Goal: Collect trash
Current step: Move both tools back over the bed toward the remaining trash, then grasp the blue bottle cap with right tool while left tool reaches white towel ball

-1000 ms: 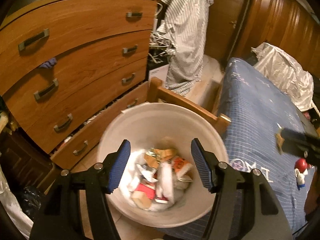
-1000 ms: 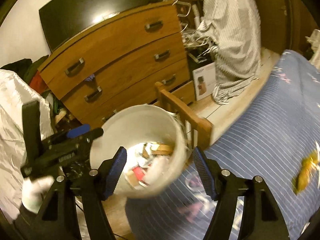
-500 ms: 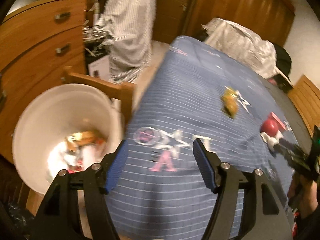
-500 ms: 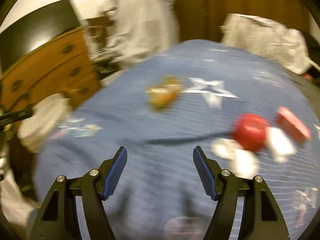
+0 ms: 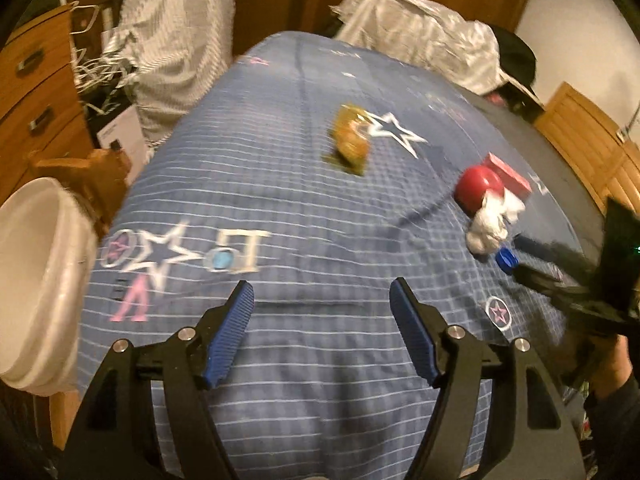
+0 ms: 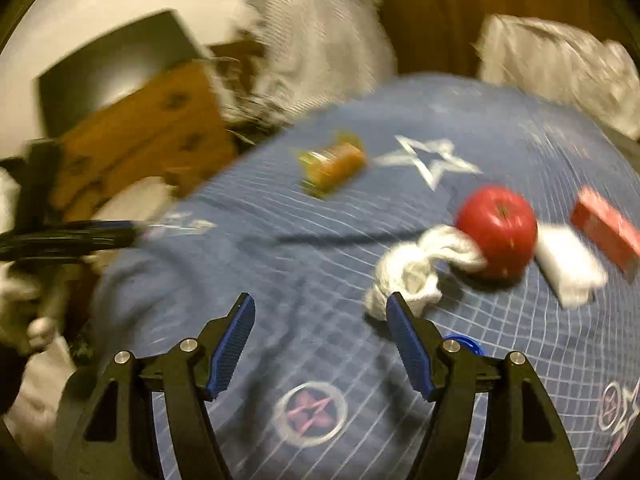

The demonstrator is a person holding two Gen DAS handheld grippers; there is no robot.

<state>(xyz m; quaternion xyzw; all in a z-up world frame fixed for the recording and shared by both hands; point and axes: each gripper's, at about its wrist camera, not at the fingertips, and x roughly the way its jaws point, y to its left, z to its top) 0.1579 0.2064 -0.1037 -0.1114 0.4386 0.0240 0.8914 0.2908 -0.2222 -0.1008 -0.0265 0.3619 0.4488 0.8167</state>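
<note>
Trash lies on the blue star quilt (image 5: 280, 184): a yellow wrapper (image 5: 350, 144) (image 6: 334, 164), a crumpled white tissue (image 5: 490, 228) (image 6: 408, 276), a blue bottle cap (image 5: 506, 258) (image 6: 464, 342), a white packet (image 6: 568, 268) and a red box (image 5: 508, 174) (image 6: 608, 228). A red apple (image 5: 478, 190) (image 6: 498, 230) rests against the tissue. My left gripper (image 5: 321, 286) hovers over bare quilt, its jaws opening with nothing between them. My right gripper (image 6: 320, 300) stands open and empty, the tissue just past its right fingertip. The white bin (image 5: 36, 280) (image 6: 132, 204) sits at the bed's left corner.
A wooden bedpost (image 5: 96, 168) stands beside the bin. A wooden dresser (image 5: 32, 92) and hanging striped cloth (image 5: 168, 40) are at far left. A crumpled white sheet (image 5: 420, 40) lies at the head of the bed. A person's hand (image 5: 612, 368) holds the right gripper.
Both views swung away from the bin and onto the bed. The left jaws stand a little wider. The right gripper has come closer to the tissue and apple.
</note>
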